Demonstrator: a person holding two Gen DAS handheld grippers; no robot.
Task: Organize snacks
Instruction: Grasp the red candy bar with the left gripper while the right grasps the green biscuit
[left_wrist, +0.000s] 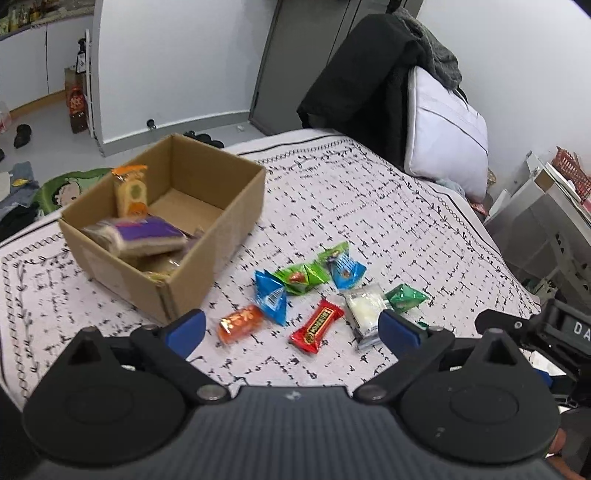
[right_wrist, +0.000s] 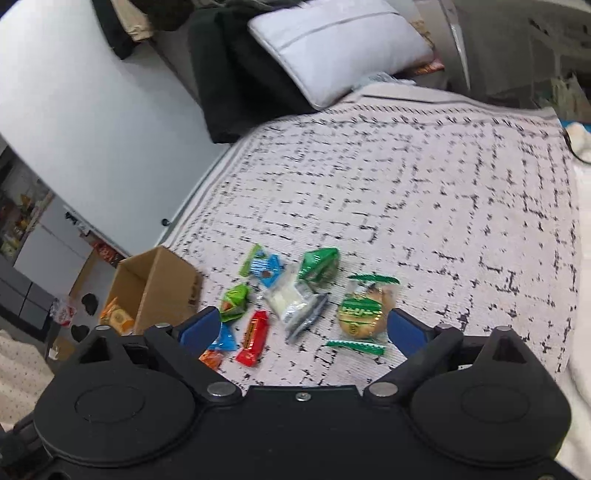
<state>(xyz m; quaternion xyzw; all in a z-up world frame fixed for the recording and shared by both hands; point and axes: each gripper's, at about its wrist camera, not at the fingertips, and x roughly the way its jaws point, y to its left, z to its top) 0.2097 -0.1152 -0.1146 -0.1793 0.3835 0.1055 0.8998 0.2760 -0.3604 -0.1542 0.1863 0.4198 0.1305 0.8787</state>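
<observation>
Risk: the loose snacks lie packed together at centre frame, several touching. Wide-spread jaws coming down here could pinch two wrappers at once, or nudge a neighbour aside. The red bar (left_wrist: 317, 326) lies just beside the clear white packet (left_wrist: 364, 312) and the blue triangular packet (left_wrist: 270, 297); the orange candy (left_wrist: 240, 324) sits near the left fingertip. Slick foil may slip from the pads. The bedspread (left_wrist: 369, 206) is soft, so a hard press could sink and snag cloth.

Second risk: both grippers angle toward the same cluster and may crowd each other.

Pose: left gripper (left_wrist: 291, 326), lower centre, tilts downward over the red bar, fingers spread, nothing between them. Right gripper (right_wrist: 301, 328) tilts down likewise, jaws wide and empty, the green-labelled bun packet (right_wrist: 364, 314) just inside its right finger.

Cardboard box (left_wrist: 218, 221), left of centre, already holds a purple packet (left_wrist: 147, 236) and a yellow-orange one (left_wrist: 131, 192).
</observation>
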